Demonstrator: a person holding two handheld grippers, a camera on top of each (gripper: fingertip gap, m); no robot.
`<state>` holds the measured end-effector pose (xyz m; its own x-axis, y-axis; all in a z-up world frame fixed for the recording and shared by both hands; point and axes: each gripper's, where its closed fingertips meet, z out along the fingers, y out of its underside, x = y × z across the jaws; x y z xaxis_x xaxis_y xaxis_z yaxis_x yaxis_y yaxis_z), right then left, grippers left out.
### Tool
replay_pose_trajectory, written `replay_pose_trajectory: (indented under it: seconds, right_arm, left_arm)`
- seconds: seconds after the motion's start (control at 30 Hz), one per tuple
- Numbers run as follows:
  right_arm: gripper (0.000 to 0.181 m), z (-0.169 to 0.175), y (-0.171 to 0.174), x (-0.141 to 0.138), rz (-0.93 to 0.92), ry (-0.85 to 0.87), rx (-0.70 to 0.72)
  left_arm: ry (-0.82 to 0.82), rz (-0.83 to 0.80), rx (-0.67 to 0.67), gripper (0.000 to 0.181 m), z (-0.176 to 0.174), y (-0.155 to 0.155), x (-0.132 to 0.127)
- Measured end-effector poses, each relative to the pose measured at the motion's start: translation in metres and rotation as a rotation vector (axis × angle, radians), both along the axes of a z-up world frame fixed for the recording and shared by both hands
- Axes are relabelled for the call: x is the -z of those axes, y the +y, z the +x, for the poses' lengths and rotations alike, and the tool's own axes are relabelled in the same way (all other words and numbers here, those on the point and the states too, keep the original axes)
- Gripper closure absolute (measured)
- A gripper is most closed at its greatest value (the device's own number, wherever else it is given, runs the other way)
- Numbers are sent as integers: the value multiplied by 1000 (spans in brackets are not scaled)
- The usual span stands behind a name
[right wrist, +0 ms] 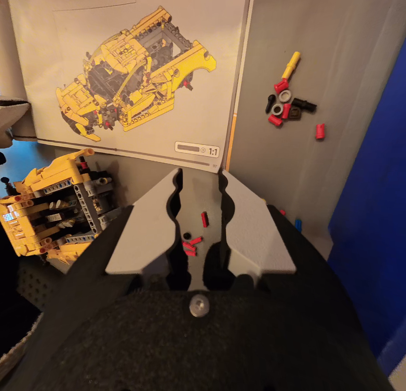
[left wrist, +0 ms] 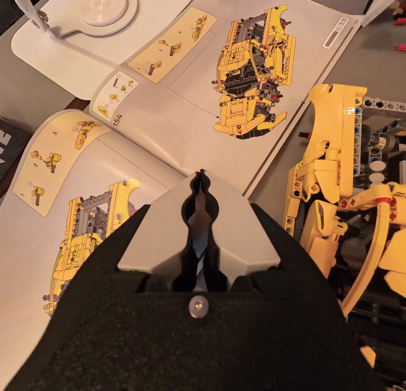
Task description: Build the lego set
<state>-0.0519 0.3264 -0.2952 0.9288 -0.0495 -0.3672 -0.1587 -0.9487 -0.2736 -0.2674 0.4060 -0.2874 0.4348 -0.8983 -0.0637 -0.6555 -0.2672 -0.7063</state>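
The yellow and grey lego car model (left wrist: 342, 183) stands at the right of the left wrist view, and at the lower left of the right wrist view (right wrist: 50, 209). The open instruction booklet (left wrist: 175, 108) lies beside it, also in the right wrist view (right wrist: 136, 73). My left gripper (left wrist: 201, 173) is shut and empty, hovering over the booklet's fold. My right gripper (right wrist: 200, 174) is open and empty above the grey table. Several small red pins (right wrist: 192, 245) lie on the table between its fingers. A cluster of loose pieces (right wrist: 285, 101) with a yellow axle piece (right wrist: 291, 65) lies to the upper right.
A white lamp base (left wrist: 87, 27) rests on the table beyond the booklet. A lone red piece (right wrist: 320, 131) lies right of the cluster. A blue surface (right wrist: 373, 183) borders the table on the right. A dark object (left wrist: 11, 143) sits at the left edge. The grippers' ends are close to 25 centimeters from one another.
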Motion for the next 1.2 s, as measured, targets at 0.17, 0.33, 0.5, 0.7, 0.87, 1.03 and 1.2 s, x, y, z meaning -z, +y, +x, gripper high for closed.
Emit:
replay_pose_trajectory:
  seconds: [0.17, 0.33, 0.5, 0.7, 0.87, 1.03, 1.2]
  right_arm:
    - [170, 8, 2, 4, -14, -69, 12]
    - [181, 13, 1, 9, -46, -146, -4]
    - [181, 13, 1, 7, -50, -201, -35]
    - [181, 11, 0, -8, -26, -266, -59]
    - [181, 10, 1, -21, 6, -319, -73]
    - [181, -21, 10, -39, 119, -238, -159]
    - [181, -85, 20, -59, 271, -86, -368]
  left_arm:
    - [-1, 0, 0, 181, 0, 0, 0]
    - [-3, -2, 0, 181, 0, 0, 0]
    - [-6, -6, -1, 181, 0, 0, 0]
    - [-11, -13, -3, 181, 0, 0, 0]
    - [-11, -13, -4, 181, 0, 0, 1]
    - [-13, -17, -7, 181, -1, 0, 1]
    - [-37, -45, -30, 179, 0, 2, -1]
